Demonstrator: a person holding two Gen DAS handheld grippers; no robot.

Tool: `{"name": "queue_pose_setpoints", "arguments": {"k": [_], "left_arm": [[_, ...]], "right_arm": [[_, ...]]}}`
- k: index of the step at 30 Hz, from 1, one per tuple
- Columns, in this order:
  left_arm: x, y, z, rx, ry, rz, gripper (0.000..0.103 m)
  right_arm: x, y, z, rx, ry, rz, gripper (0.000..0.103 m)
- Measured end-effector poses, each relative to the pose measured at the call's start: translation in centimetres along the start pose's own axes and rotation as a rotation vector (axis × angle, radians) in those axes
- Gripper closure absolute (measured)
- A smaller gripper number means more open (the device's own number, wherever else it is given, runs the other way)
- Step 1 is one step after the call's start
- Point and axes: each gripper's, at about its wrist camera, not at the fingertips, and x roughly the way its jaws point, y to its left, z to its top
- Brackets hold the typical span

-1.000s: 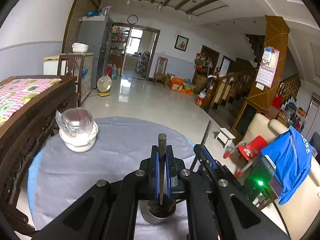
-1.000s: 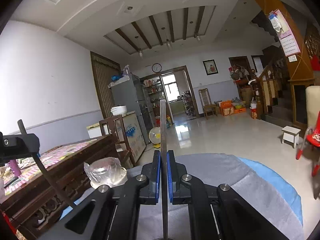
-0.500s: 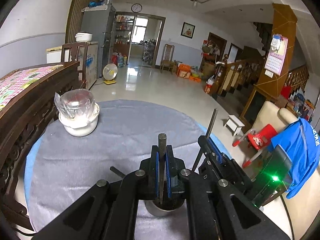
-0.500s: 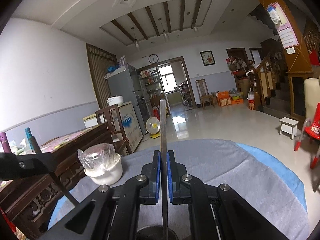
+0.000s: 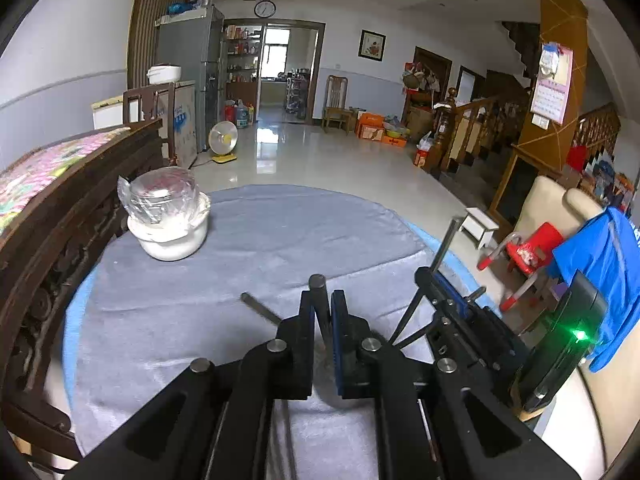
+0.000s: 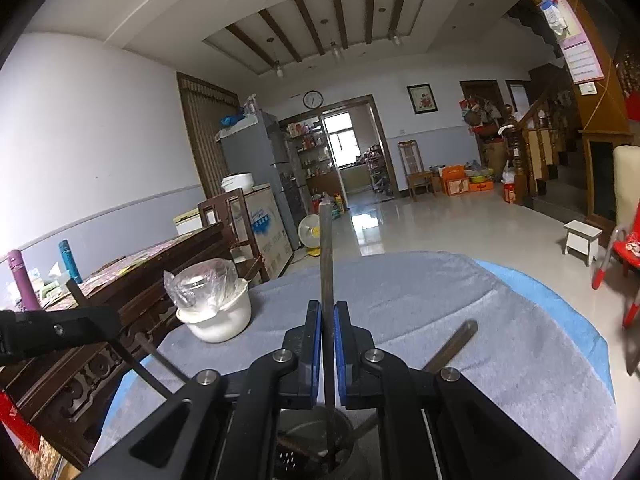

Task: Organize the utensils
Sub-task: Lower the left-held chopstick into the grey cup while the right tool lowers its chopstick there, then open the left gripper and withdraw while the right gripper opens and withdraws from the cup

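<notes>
My right gripper is shut on a thin metal utensil handle that stands upright, its lower end inside a perforated metal holder cup below the jaws. Another utensil handle leans out of the cup to the right. My left gripper is shut on an upright metal handle over the grey cloth. The right gripper shows in the left wrist view to its right, and the left gripper in the right wrist view at left. A dark utensil shows by the left jaws.
A white bowl with a plastic-wrapped jar stands at the far left of the round table with the grey cloth. A carved wooden bench borders the table's left. A red chair and blue cloth stand to the right.
My left gripper has drawn back and tilted down; the holder cup has left its view. My right gripper has lowered toward the cup, which now shows beneath its jaws.
</notes>
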Motion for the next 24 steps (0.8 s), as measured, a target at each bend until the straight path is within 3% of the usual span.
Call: {"name": "queue_pose_setpoints", "arguments": {"k": [5, 8, 13, 17, 24], "left_arm": [[-1.0, 0.7, -1.2, 0.021, 0.008, 0.049, 0.090], [-1.8, 1.4, -1.8, 0.026, -0.004, 0.090, 0.073], [-3.1, 2.8, -2.6, 0.026, -0.023, 0.135, 0.071], [-3.9, 3.7, -3.6, 0.016, -0.028, 0.159, 0.054], [-3.9, 4.5, -5.1, 0.015, 0.001, 0.181, 0.052]], "right_arm": [[-0.6, 0.3, -0.4, 0.000, 0.018, 0.018, 0.095], [-0.9, 0.5, -0.7, -0.009, 0.018, 0.025, 0.095], [-1.2, 0.9, -0.7, -0.007, 0.024, 0.038, 0.094], [-1.6, 1.1, -0.7, -0.005, 0.027, 0.045, 0.094], [-2.7, 1.2, -0.7, 0.006, 0.049, 0.064, 0.094]]}}
